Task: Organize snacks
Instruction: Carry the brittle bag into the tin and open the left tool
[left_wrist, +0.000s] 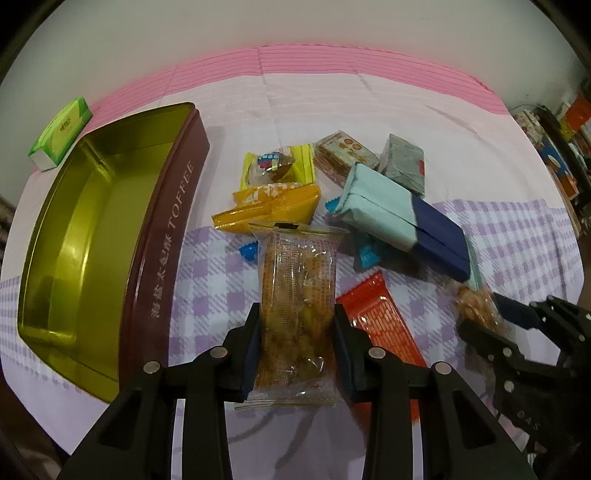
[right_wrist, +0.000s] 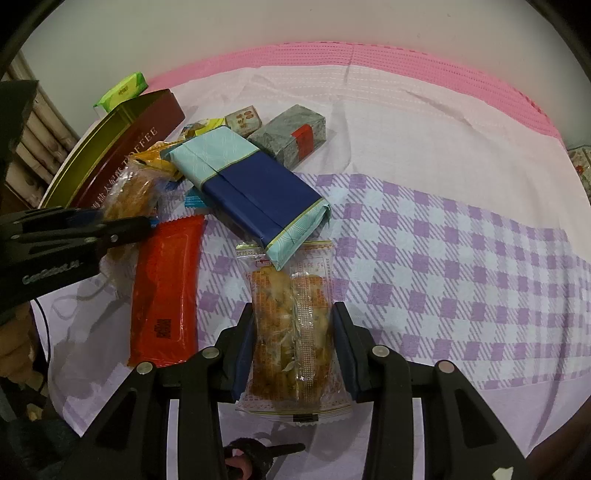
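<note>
Two clear snack packets pinched, one tin with nothing in it.

We see our left gripper (left_wrist: 297, 350) clamping a clear packet (left_wrist: 295, 306) beside the open toffee tin (left_wrist: 92, 236), whose gold interior is bare; our right gripper (right_wrist: 293, 350) clamps another clear snack packet (right_wrist: 291, 332) on the checked cloth (right_wrist: 443, 258).

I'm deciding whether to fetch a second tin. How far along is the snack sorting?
Nothing looks stowed: what shows of the toffee tin is bare. In hand: the left gripper and right gripper each clamp a clear-wrapped snack, and. Left on the cloth: the red packet, blue-and-teal pack and others.
</note>
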